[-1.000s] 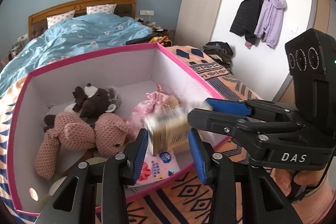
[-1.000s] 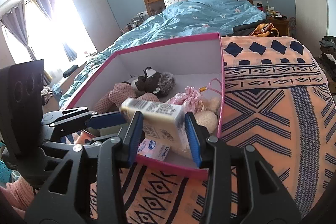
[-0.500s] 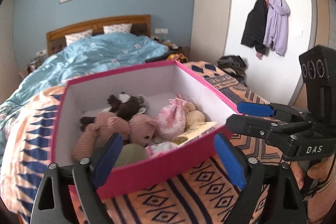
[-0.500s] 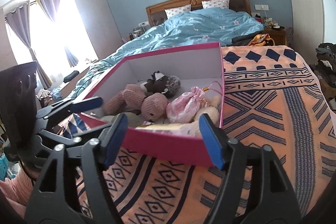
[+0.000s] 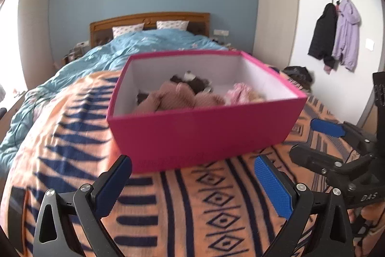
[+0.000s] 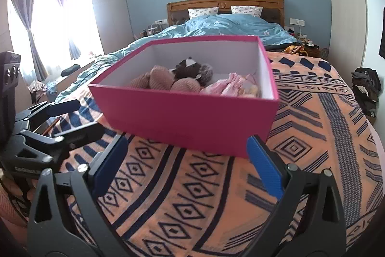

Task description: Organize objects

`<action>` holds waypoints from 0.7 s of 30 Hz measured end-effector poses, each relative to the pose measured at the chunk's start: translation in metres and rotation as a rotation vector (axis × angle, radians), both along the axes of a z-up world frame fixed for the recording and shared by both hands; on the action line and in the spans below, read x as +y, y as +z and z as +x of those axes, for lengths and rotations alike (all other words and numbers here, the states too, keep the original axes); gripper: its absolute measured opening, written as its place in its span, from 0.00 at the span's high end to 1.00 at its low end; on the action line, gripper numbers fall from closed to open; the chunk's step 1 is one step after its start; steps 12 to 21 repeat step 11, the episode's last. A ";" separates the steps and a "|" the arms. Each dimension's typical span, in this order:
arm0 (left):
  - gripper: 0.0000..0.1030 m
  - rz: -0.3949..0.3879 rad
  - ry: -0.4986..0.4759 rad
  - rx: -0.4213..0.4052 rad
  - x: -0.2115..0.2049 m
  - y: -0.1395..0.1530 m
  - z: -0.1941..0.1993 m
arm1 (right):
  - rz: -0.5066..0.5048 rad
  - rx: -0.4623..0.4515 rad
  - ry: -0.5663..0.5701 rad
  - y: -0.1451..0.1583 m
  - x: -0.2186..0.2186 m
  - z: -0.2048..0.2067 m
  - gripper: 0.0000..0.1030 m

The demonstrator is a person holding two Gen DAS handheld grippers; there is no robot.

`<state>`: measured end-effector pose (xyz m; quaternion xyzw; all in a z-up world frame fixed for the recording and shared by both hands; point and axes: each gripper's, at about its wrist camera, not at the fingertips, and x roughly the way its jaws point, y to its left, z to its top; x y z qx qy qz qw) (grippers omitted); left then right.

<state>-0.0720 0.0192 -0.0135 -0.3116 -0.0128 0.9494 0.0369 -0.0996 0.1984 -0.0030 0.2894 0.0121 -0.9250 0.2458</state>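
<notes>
Left gripper [image 5: 192, 181] and right gripper [image 6: 185, 160] both spreading wider, nothing between the jaws, above the patterned blanket [image 6: 312, 136]. Beyond, pink box [image 6: 192, 117] on the bed; its near wall hides the lower contents. Plush toys [image 6: 168, 81] and pink pouch [image 6: 231, 86] partly visible, blurred.

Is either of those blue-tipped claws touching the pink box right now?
Apart. The left wrist view shows blanket between the left gripper and the box; the right wrist view shows the same for the right gripper. Both jaws are opening, empty.
</notes>
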 end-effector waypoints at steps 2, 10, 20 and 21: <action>0.00 -0.005 0.009 -0.016 0.000 -0.005 0.003 | 0.007 0.003 0.000 -0.003 -0.002 0.003 0.03; 0.00 -0.042 0.026 -0.004 0.004 -0.009 0.014 | -0.001 -0.017 -0.006 -0.011 -0.003 0.007 0.03; 0.00 -0.037 0.027 -0.018 0.004 -0.010 0.012 | -0.002 -0.016 -0.008 -0.012 -0.003 0.007 0.03; 0.00 -0.037 0.027 -0.018 0.004 -0.010 0.012 | -0.002 -0.016 -0.008 -0.012 -0.003 0.007 0.03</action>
